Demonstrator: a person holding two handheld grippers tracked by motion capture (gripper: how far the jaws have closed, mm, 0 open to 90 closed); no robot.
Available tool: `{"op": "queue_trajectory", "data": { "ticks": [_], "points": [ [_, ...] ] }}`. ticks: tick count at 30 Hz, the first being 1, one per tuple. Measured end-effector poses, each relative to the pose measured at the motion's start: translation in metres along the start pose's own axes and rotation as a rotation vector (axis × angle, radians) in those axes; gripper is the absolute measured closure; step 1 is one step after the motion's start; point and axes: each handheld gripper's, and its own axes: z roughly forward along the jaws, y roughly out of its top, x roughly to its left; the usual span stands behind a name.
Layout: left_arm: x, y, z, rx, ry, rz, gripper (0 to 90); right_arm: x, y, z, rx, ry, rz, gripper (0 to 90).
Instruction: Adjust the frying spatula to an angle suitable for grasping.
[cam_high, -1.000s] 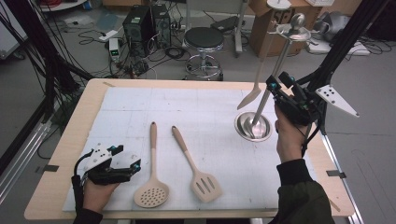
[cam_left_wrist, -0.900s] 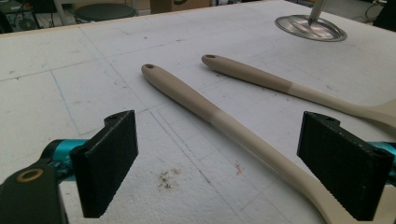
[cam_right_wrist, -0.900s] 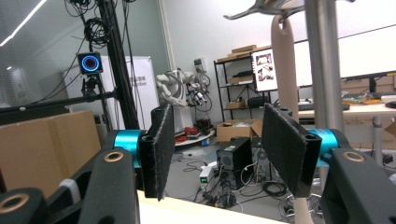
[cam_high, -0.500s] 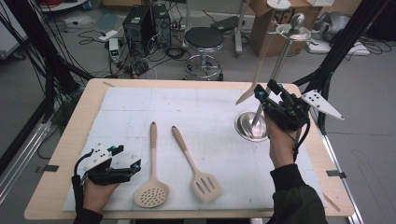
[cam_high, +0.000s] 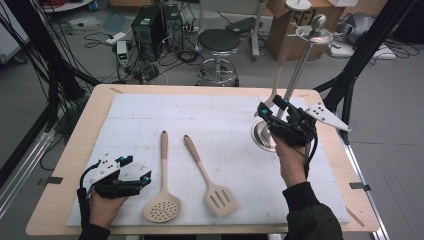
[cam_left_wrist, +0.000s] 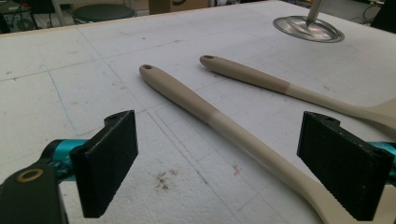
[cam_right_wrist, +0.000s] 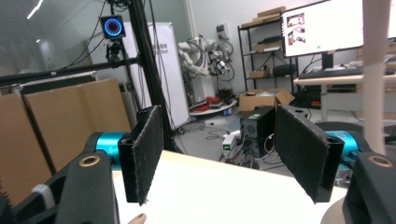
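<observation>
Two beige utensils lie on the white mat: a perforated skimmer (cam_high: 162, 202) and a slotted spatula (cam_high: 220, 199). My left gripper (cam_high: 137, 169) rests open at the front left, beside the skimmer. In the left gripper view its jaws (cam_left_wrist: 224, 158) straddle the skimmer's handle (cam_left_wrist: 196, 105) without touching it, and the spatula's handle (cam_left_wrist: 261, 80) lies beyond. A metal stand (cam_high: 300, 70) rises from a round base (cam_high: 260, 136) at the right, and a third beige utensil (cam_high: 276, 82) hangs from its top. My right gripper (cam_high: 271, 107) is held up open against the stand, empty (cam_right_wrist: 229, 154), with the hanging handle (cam_right_wrist: 376, 70) just right of it.
The mat (cam_high: 215, 125) covers most of the wooden table (cam_high: 75, 150). Behind the table are a stool (cam_high: 219, 42), computer boxes (cam_high: 155, 22), cables and cardboard boxes. A black tripod leg (cam_high: 360, 55) stands by the table's right corner.
My right gripper has moved left and a little nearer, closing in on the stand's pole. The left gripper and the utensils on the mat have stayed still.
</observation>
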Motion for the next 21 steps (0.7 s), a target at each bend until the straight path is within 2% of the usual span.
{"op": "queue_trajectory", "data": {
  "ticks": [9,14,20,21],
  "points": [
    [0.000,0.000,0.000,0.000,0.000,0.001,13.0,0.011,-0.017,0.006,0.057,0.023,0.007,32.2],
    [0.000,0.000,-0.001,-0.002,0.001,-0.001,13.0,0.015,-0.024,0.009,0.077,0.044,0.018,35.6],
    [0.000,0.000,0.000,-0.004,0.001,-0.001,13.0,0.022,-0.037,0.011,0.106,0.068,0.026,34.9],
    [0.000,0.000,-0.001,-0.004,0.000,-0.001,13.0,0.023,-0.039,0.011,0.124,0.071,0.033,33.9]
  ]
}}
